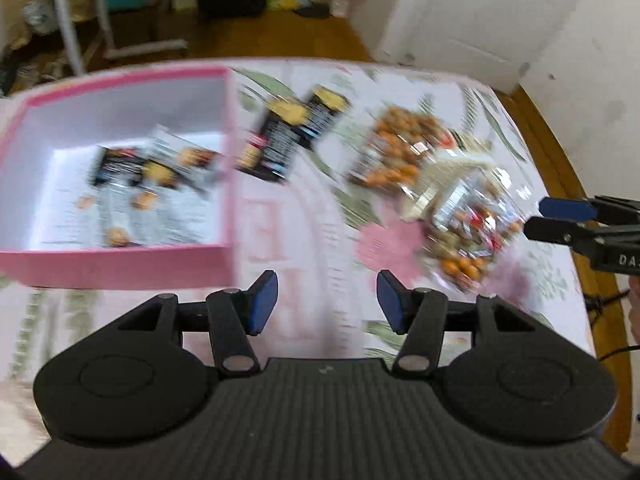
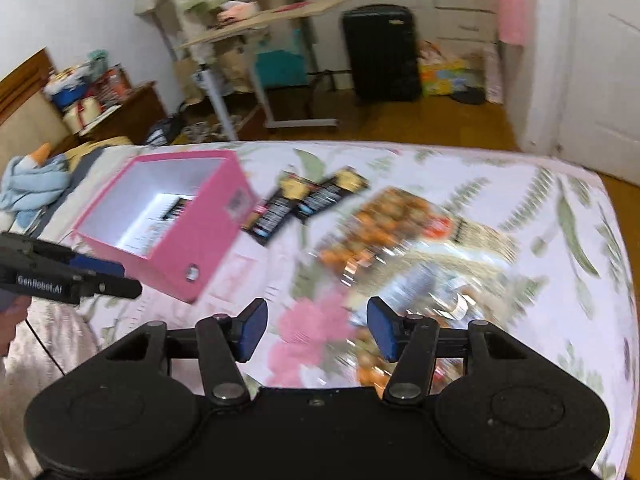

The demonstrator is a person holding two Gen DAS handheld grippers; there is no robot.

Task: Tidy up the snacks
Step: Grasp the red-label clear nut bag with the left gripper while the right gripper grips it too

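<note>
A pink box point(image 1: 116, 268) with a white inside sits on the floral bedspread at left; several snack packets point(image 1: 152, 172) lie in it. It also shows in the right wrist view point(image 2: 188, 236). Two dark snack packets point(image 1: 292, 136) lie just right of the box, also seen in the right wrist view point(image 2: 304, 200). Clear bags of orange snacks point(image 1: 400, 148) and mixed snacks point(image 1: 468, 224) lie further right. My left gripper point(image 1: 326, 304) is open and empty above the bedspread, in front of the box. My right gripper point(image 2: 318, 330) is open and empty over the snack bags point(image 2: 400, 248).
The bed's wooden edge point(image 1: 580, 184) runs along the right. A blue cloth point(image 2: 32, 188) lies at the bed's left. Beyond the bed stand a black suitcase point(image 2: 380, 52), a rolling desk point(image 2: 256, 64) and a white door point(image 1: 472, 12).
</note>
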